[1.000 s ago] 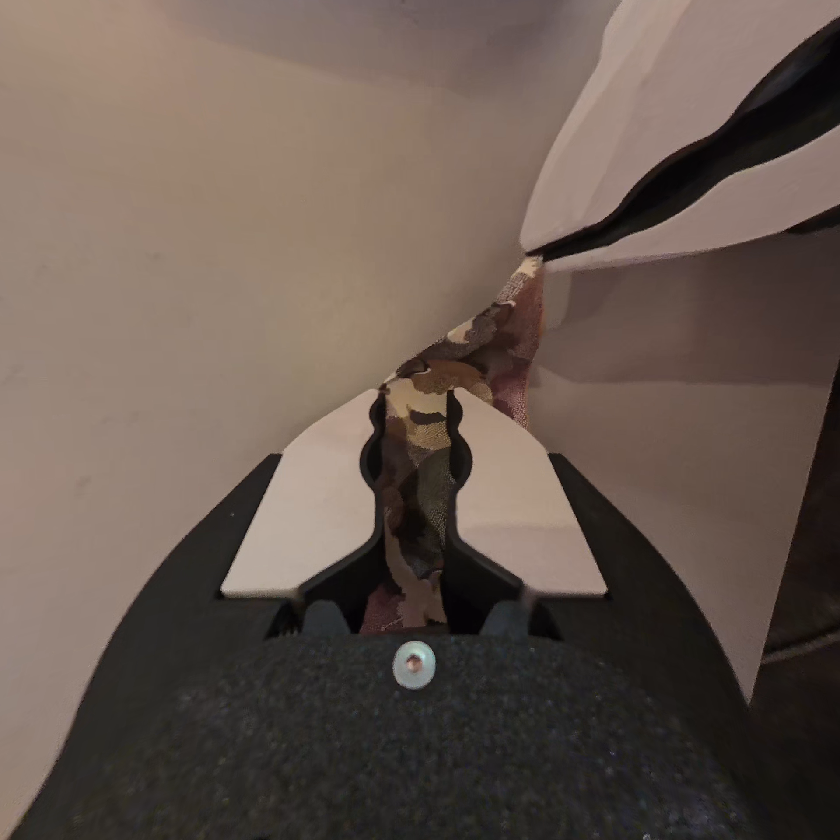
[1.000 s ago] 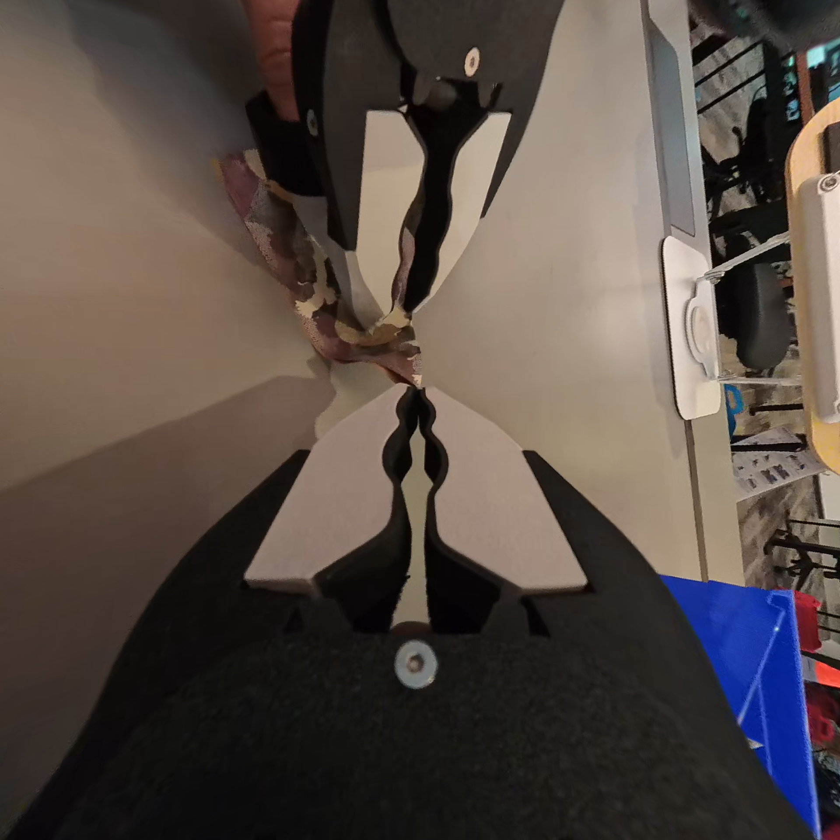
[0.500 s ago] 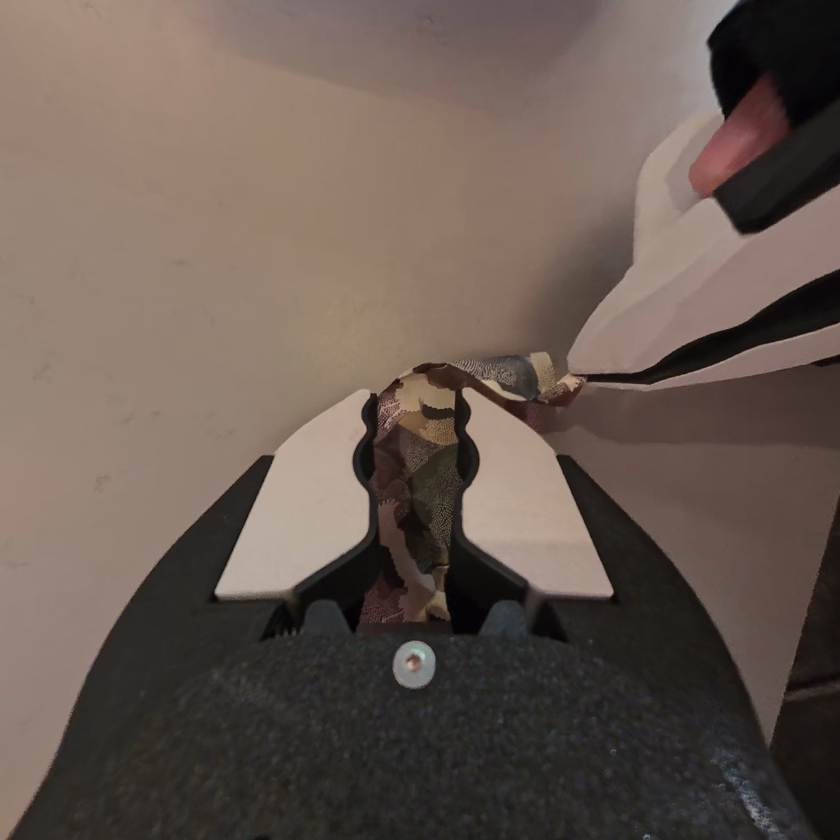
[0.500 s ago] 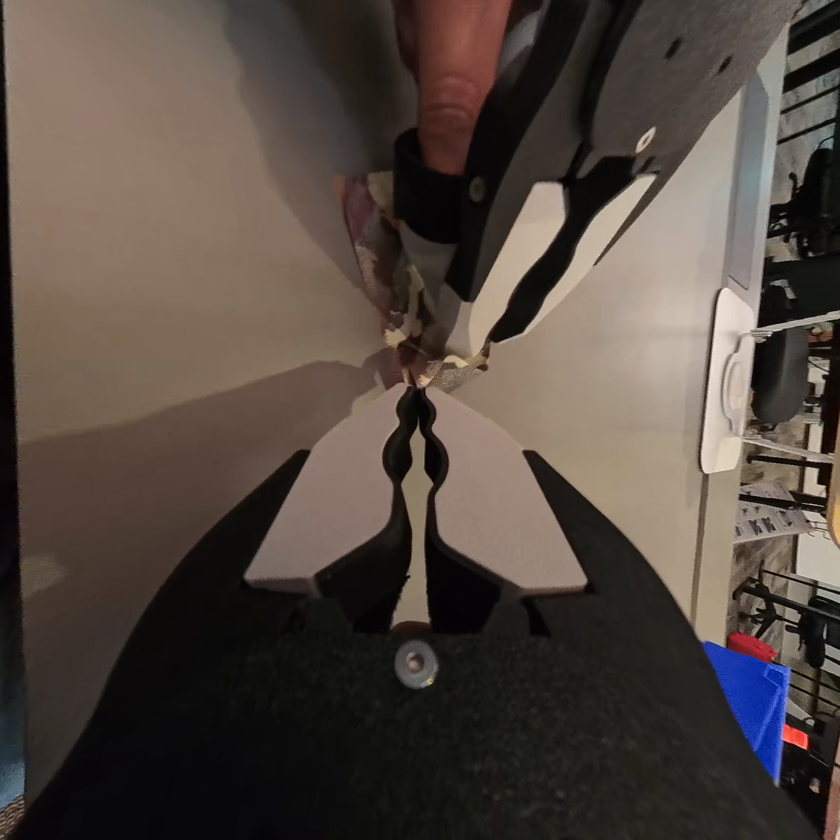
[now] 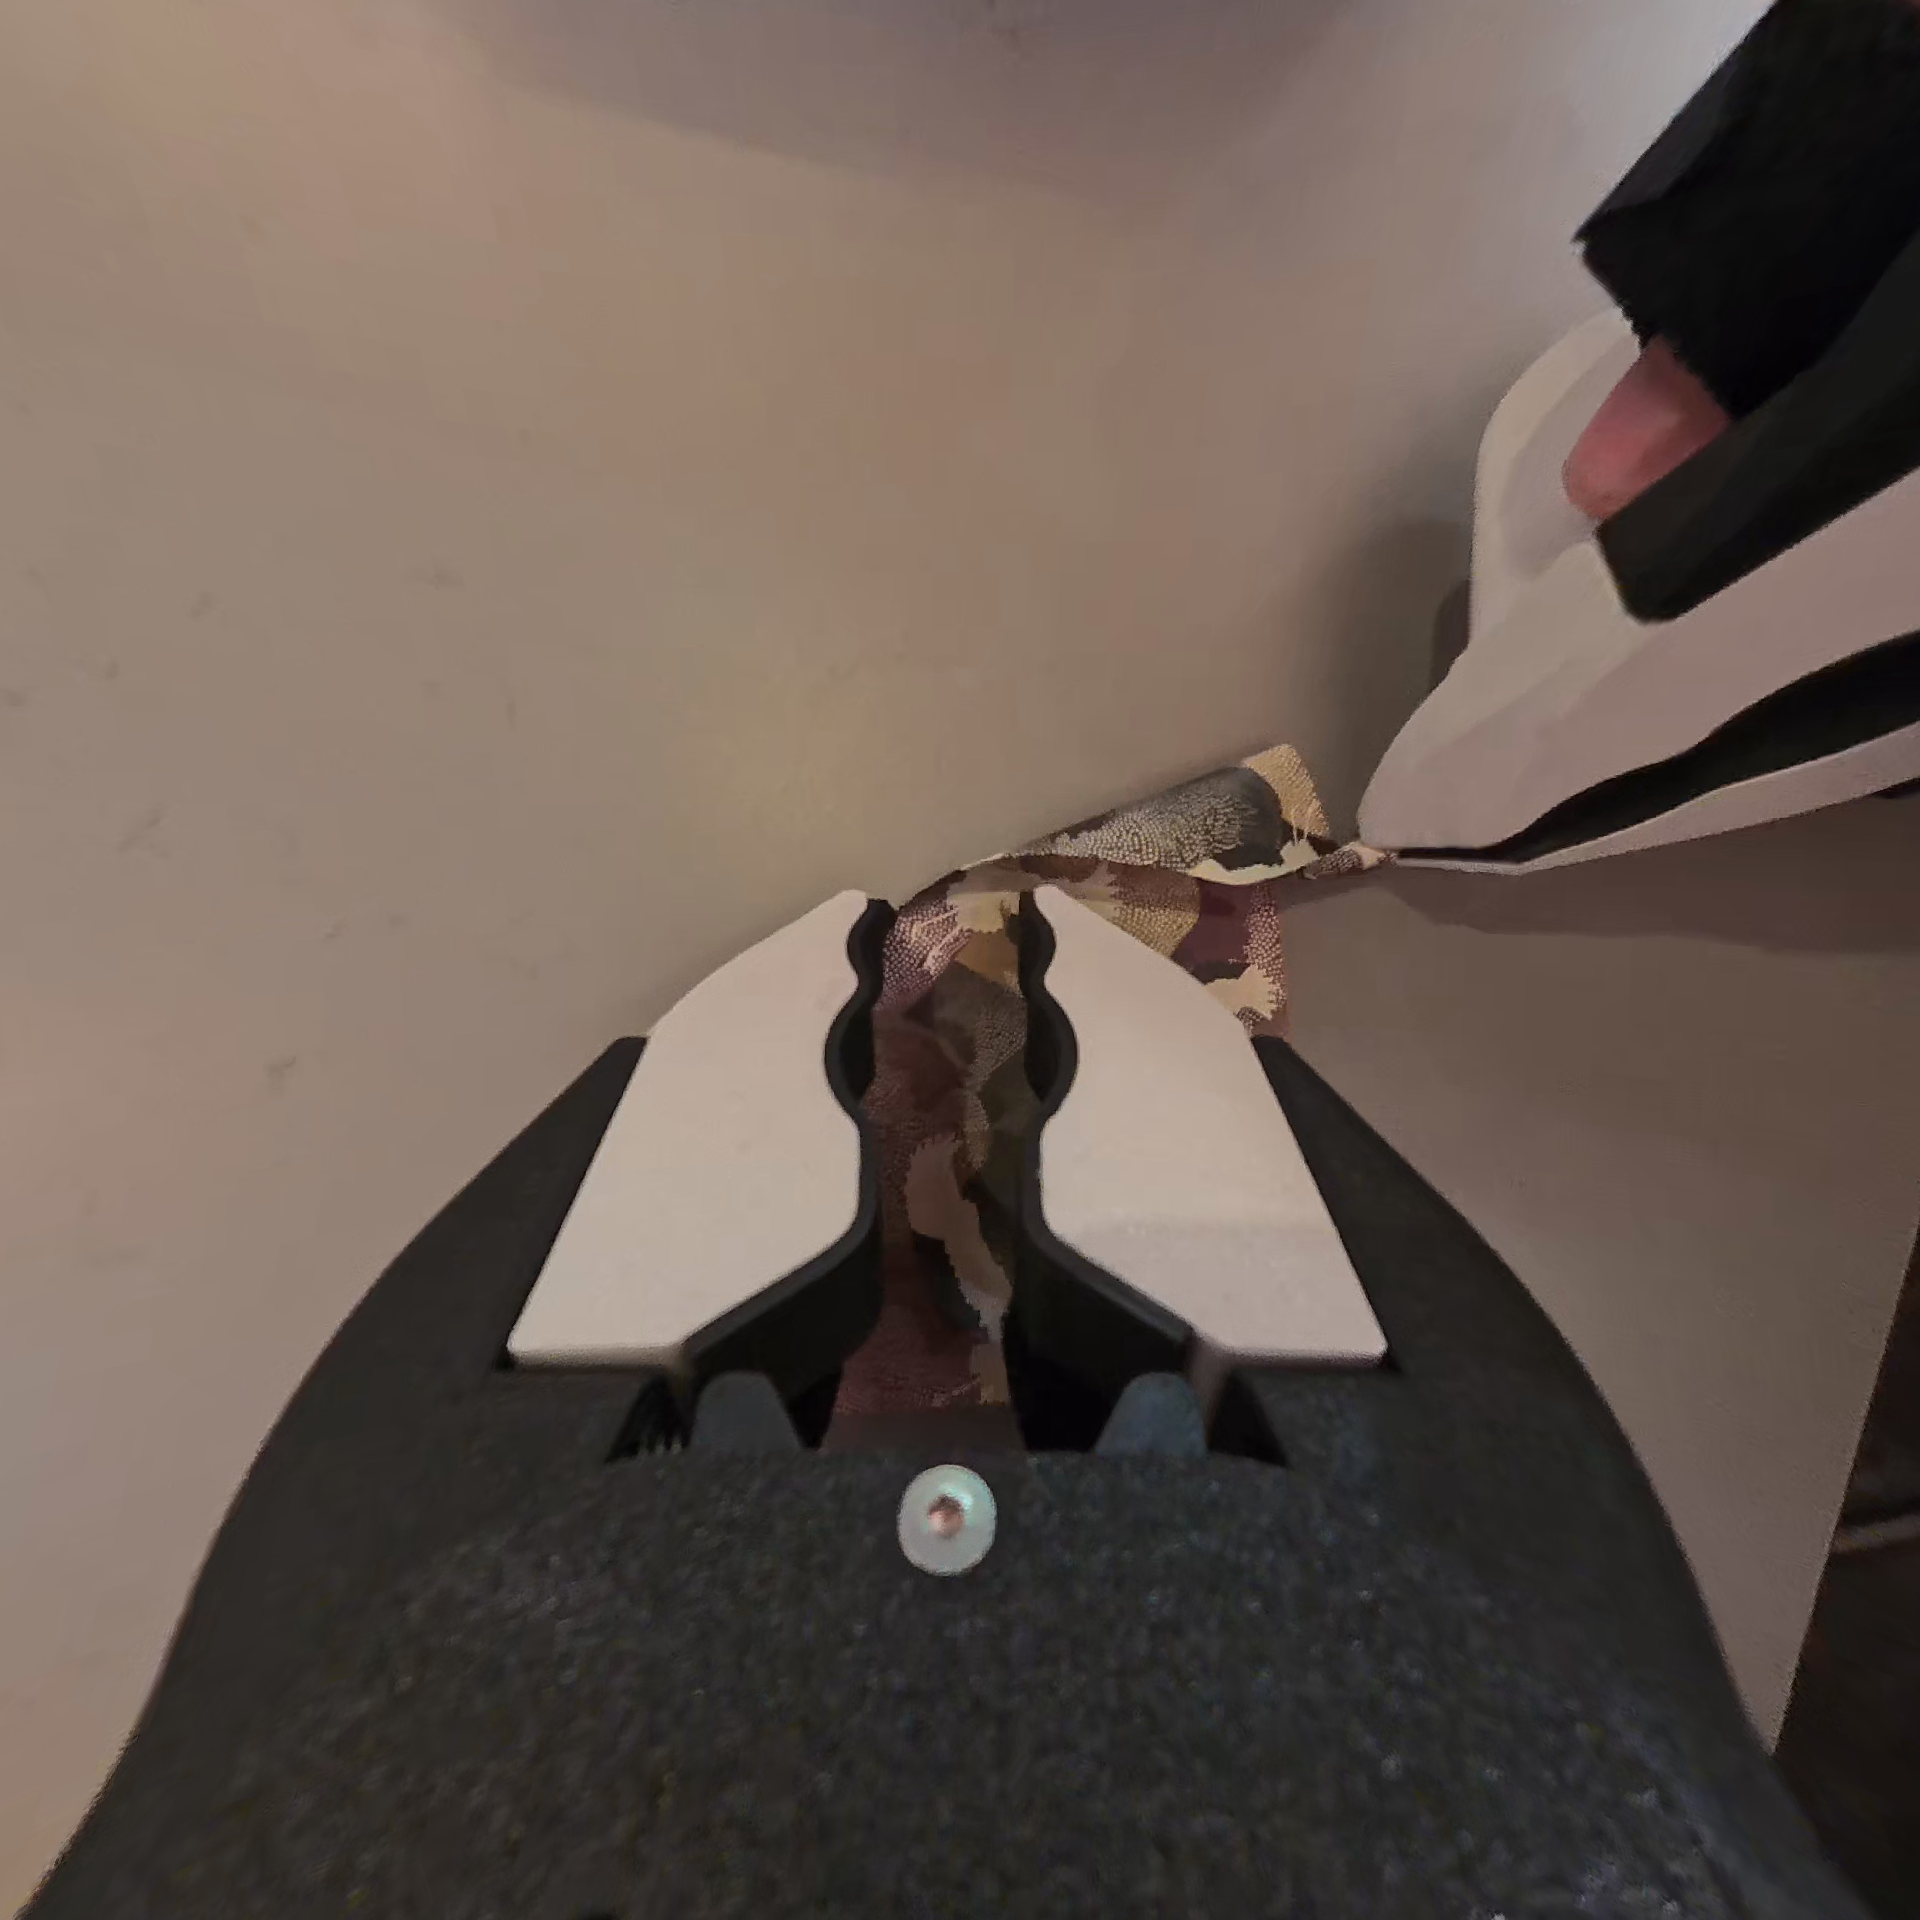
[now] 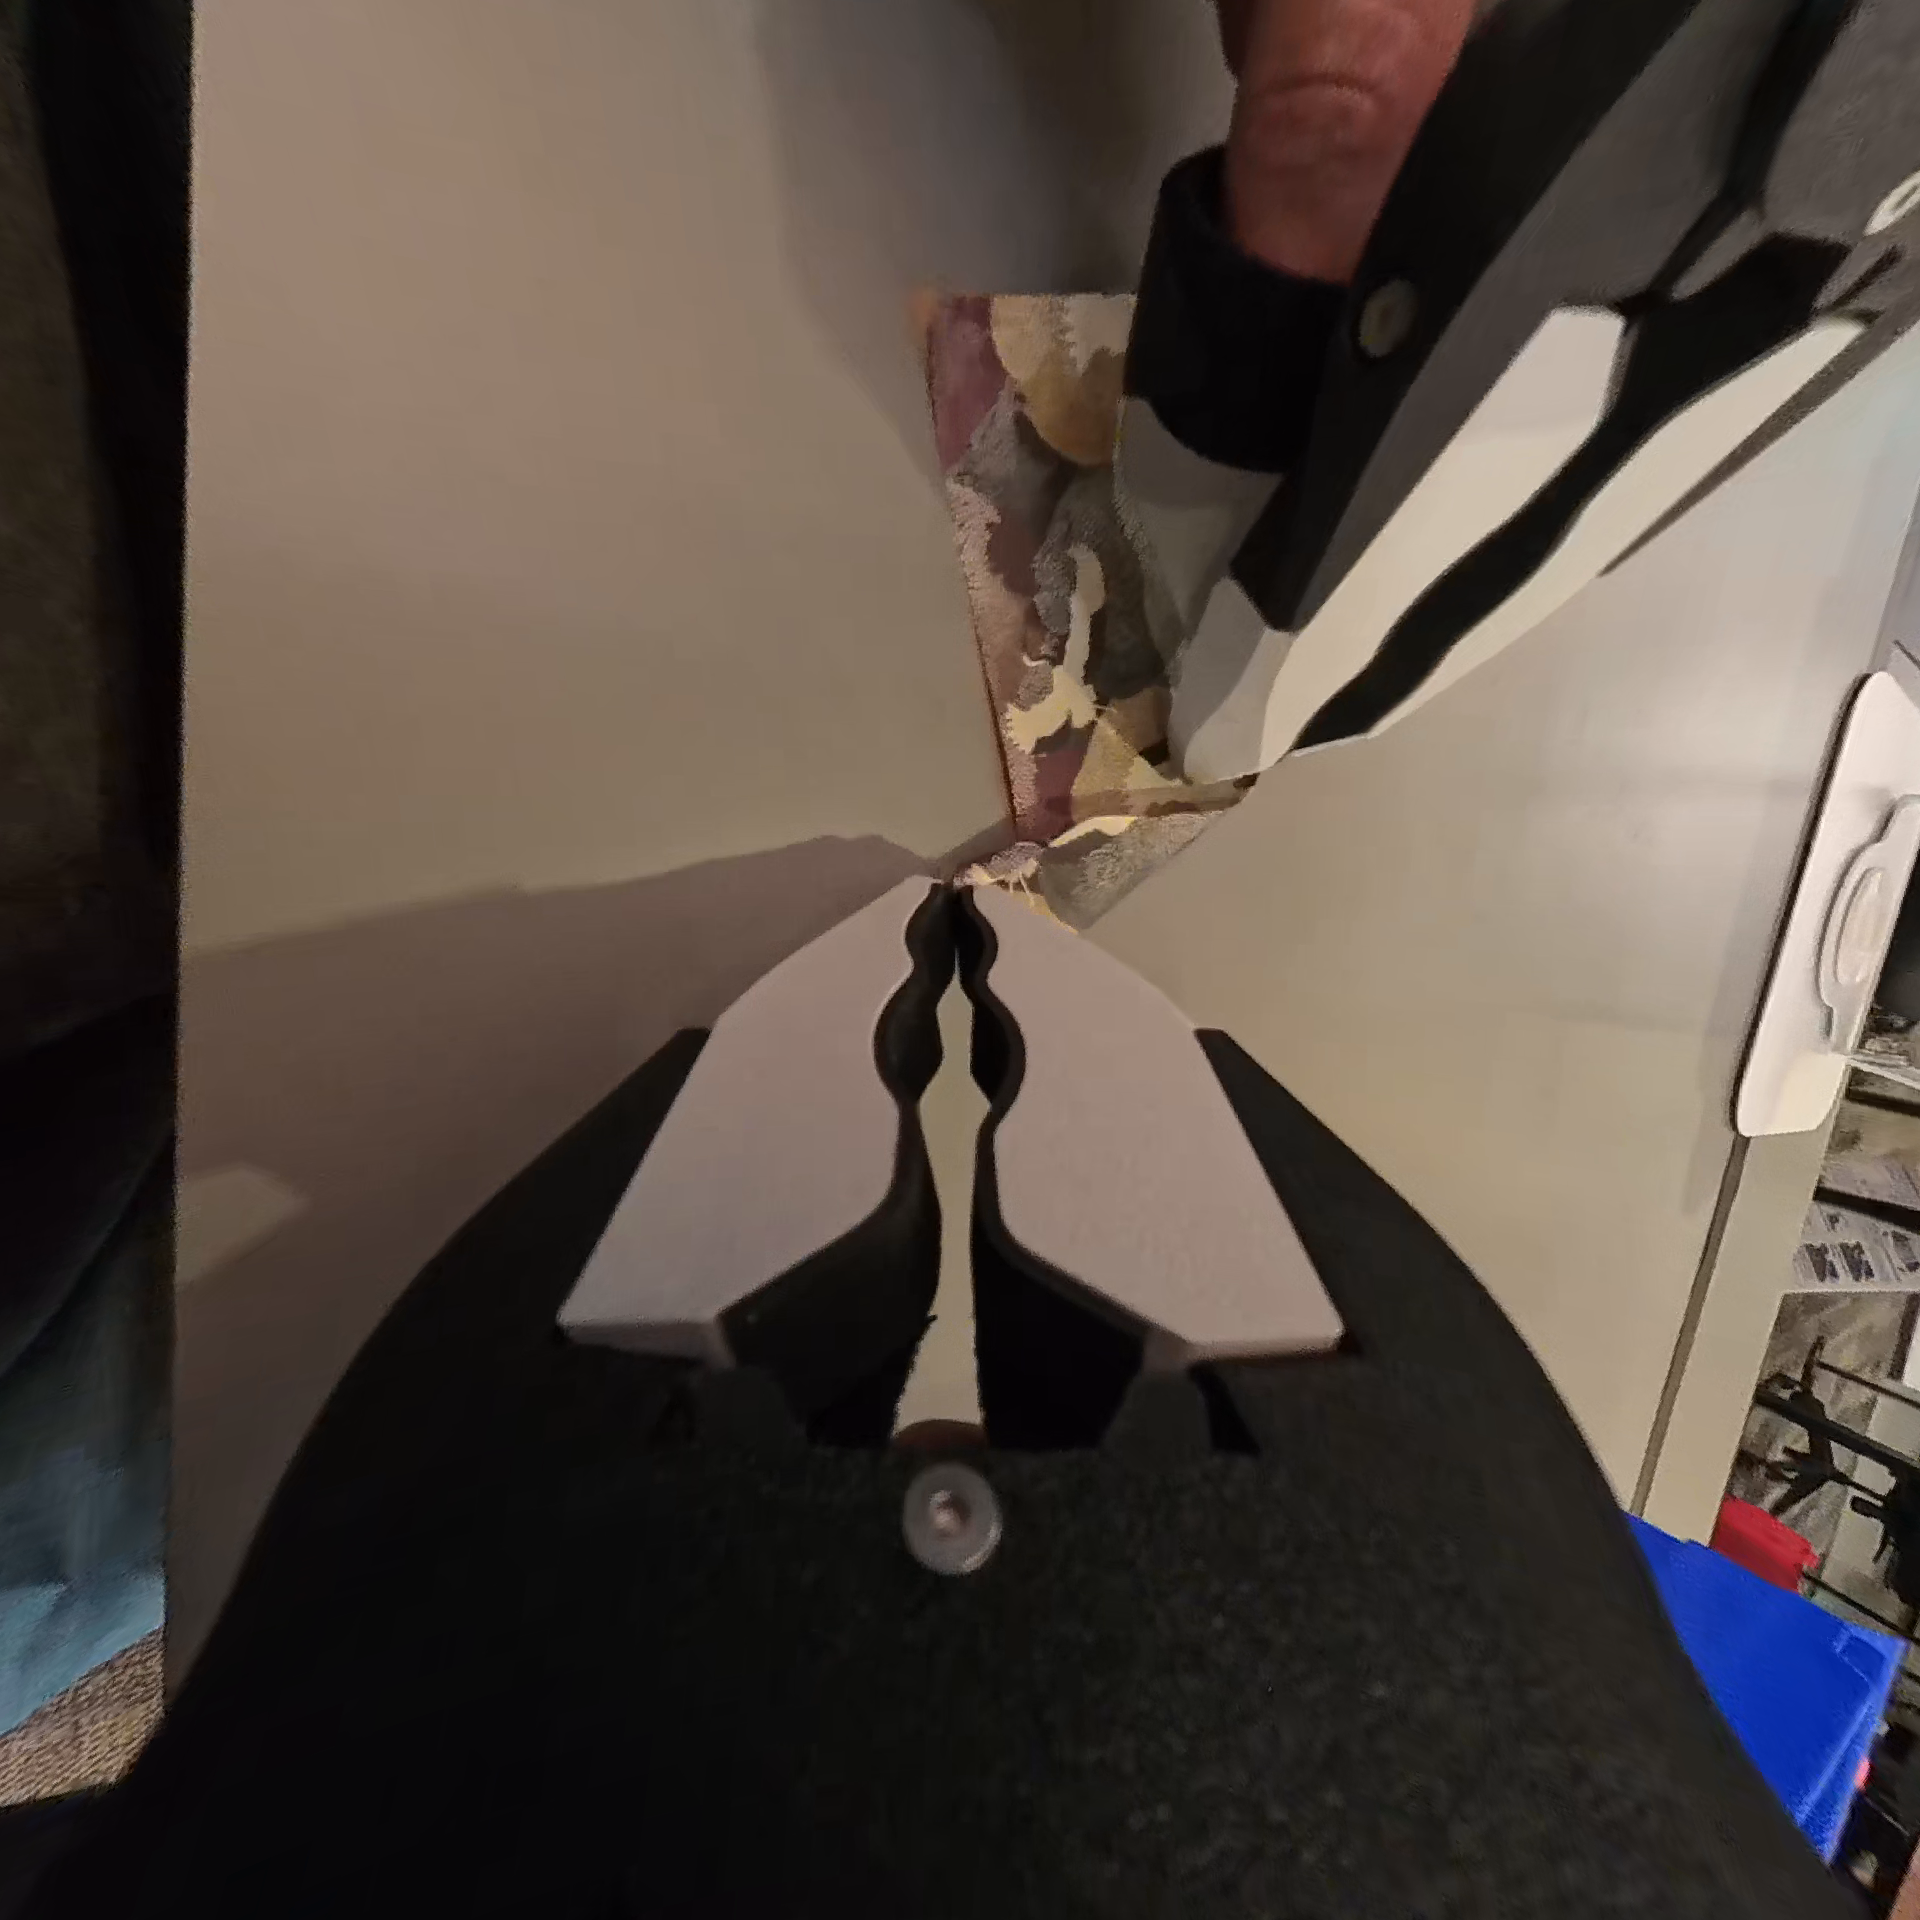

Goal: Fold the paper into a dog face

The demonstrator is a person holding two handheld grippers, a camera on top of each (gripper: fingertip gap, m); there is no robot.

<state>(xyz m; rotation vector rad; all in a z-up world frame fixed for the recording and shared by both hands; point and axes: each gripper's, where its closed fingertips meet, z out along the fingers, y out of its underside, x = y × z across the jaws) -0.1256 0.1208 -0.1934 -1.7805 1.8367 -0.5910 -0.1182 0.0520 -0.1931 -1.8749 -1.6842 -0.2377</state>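
You are working in dim, warm light. The pale matte tabletop (image 5: 520,520) carries soft shadows, and wide-angle bending curves its edges. In your right wrist view, the cluttered background at right (image 6: 1849,1247) is smeared by motion blur.

place: office or lab workroom | surface: plain pale desk (image 6: 582,520) | on desk edge: white flat device (image 6: 1829,914) with a clear bracket | beyond desk: black office chairs (image 6: 1829,1455), dark metal stands, printed sheets (image 6: 1860,1247) | floor side: blue plastic bin (image 6: 1787,1683), red item behind it
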